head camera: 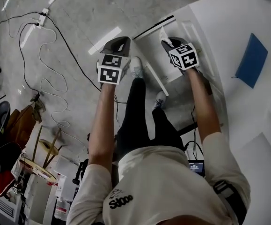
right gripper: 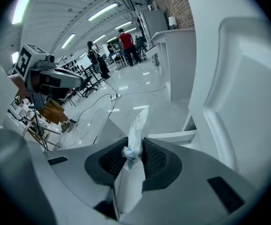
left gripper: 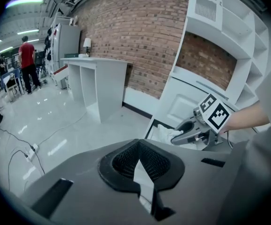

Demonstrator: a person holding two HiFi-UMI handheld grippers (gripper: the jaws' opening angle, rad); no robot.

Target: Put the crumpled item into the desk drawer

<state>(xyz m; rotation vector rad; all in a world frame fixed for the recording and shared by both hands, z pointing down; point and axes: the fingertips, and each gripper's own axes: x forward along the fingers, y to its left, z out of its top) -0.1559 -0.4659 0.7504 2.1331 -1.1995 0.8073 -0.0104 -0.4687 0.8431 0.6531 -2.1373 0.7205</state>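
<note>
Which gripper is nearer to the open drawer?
Right. The right gripper, gripping the crumpled item, is over the drawer; the left gripper is beside it, above the floor.

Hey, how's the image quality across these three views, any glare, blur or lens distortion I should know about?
Head view: glare streaks on the floor, and the desk top is washed out. Left gripper view: strong fisheye, the brick wall bows, the corners are dark. Right gripper view: same vignetting, the crumpled item is fairly sharp, the background people are soft.
</note>
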